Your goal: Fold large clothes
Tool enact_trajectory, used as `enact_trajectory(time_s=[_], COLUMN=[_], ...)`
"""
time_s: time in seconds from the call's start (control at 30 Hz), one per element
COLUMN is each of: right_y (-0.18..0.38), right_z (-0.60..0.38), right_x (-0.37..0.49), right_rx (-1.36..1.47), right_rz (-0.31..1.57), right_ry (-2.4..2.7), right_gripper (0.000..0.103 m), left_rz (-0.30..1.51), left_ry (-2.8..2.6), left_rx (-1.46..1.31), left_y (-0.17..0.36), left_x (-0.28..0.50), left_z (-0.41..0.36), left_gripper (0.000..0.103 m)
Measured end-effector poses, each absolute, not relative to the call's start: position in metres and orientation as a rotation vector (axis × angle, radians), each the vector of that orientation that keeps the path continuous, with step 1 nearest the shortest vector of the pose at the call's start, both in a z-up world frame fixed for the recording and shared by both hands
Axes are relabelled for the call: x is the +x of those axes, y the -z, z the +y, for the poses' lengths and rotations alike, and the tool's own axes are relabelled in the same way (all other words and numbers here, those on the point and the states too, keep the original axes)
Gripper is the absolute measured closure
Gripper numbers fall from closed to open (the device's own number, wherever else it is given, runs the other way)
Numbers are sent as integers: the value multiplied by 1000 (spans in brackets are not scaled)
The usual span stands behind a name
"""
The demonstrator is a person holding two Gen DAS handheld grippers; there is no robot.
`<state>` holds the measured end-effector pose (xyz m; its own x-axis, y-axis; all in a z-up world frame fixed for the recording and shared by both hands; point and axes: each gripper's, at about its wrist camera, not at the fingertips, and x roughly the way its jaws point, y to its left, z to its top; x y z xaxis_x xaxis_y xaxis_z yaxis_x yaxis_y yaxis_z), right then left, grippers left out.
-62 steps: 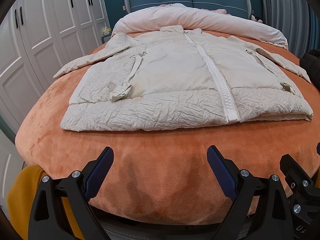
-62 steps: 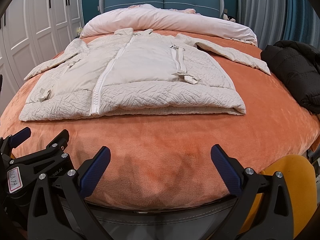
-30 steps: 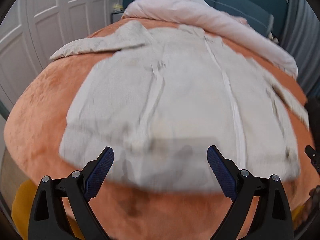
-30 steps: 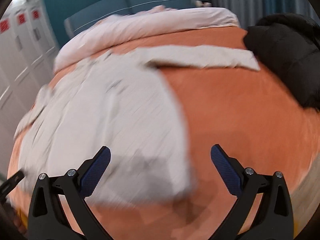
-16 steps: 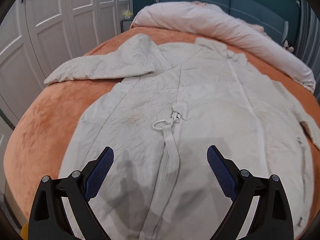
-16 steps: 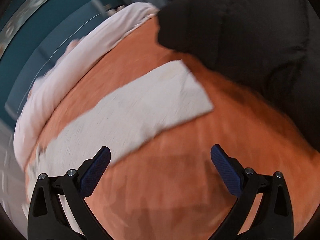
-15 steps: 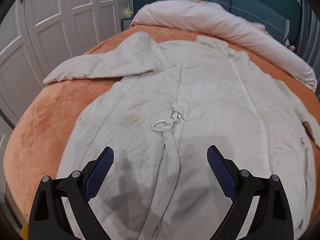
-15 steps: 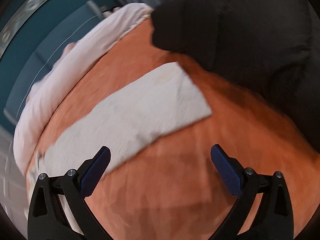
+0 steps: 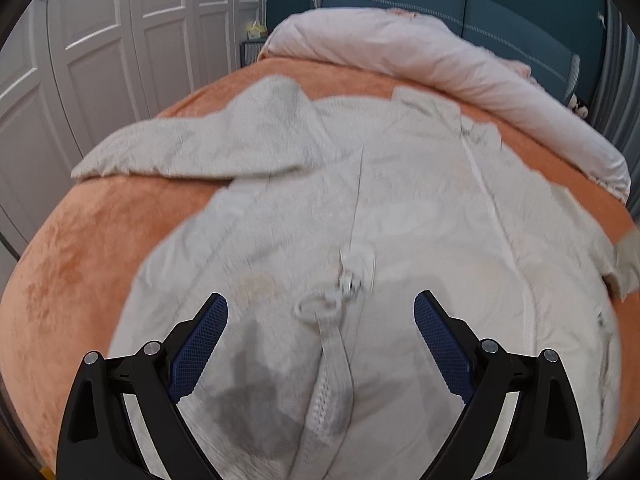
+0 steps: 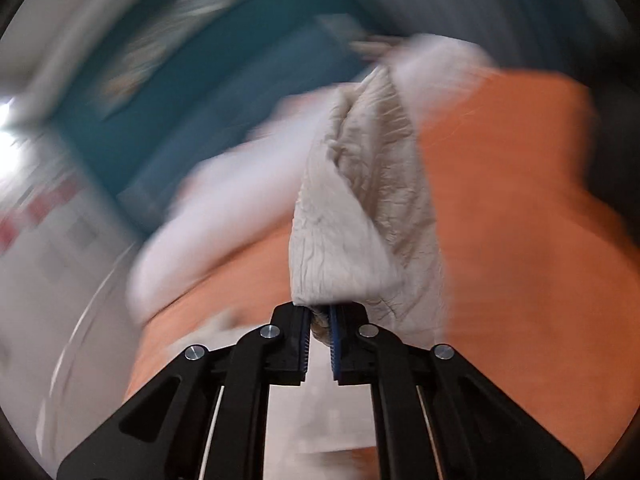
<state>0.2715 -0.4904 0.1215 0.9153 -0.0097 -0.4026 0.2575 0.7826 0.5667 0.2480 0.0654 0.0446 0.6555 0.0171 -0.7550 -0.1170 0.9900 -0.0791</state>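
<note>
A cream quilted jacket (image 9: 420, 208) lies spread face up on the orange bedspread (image 9: 80, 260), with one sleeve (image 9: 192, 148) stretched out to the left. My left gripper (image 9: 320, 300) hovers open over the jacket's left front, a pocket zipper with a ring pull (image 9: 316, 304) below the gap between its fingers. In the blurred right wrist view my right gripper (image 10: 320, 312) has its jaws closing on the cuff end of the other sleeve (image 10: 360, 200). The cloth is pinched between the pads and rises clear of the bedspread (image 10: 500, 200).
A rolled pink duvet (image 9: 440, 60) lies across the bed's far end, in front of a blue headboard (image 9: 520, 20). White wardrobe doors (image 9: 100, 40) stand close on the left. A dark shape at the right wrist view's right edge is too blurred to tell.
The right gripper, wide open over the flat sleeve end half a second ago, has shut on it and lifted it while swinging. The left gripper has barely moved over the jacket.
</note>
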Motion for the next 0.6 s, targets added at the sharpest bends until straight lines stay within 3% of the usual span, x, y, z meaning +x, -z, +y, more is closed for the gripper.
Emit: enact_trajectory(time_s=[0.1,0.2,0.27,0.33,0.43,0.6], right_y=[-154,-136,-108,-78,-65,-56], right_z=[-371,-266,-208,-162,-151,-212], right_x=[307,330,340,340,315,278], right_rx=[476,366,296,238,263,309], right_rz=[421,516,615,702,733,723], right_ry=[-134,-327,-393,-429,-478,-328], right_gripper=[96,91,60,50,49,45], left_rz=[818,802,806,817,843,965], left_ry=[-72,-57,-41,-10,37,141], left_rx=[-157,-217,-266,-320,-395,-511], left_y=[-59,-70,-74,-75,-72,-45], left_x=[253,260,267,275,291,337], left_z=[74,85,92,98,102,85], left_gripper=[11,10,10,10,10,11])
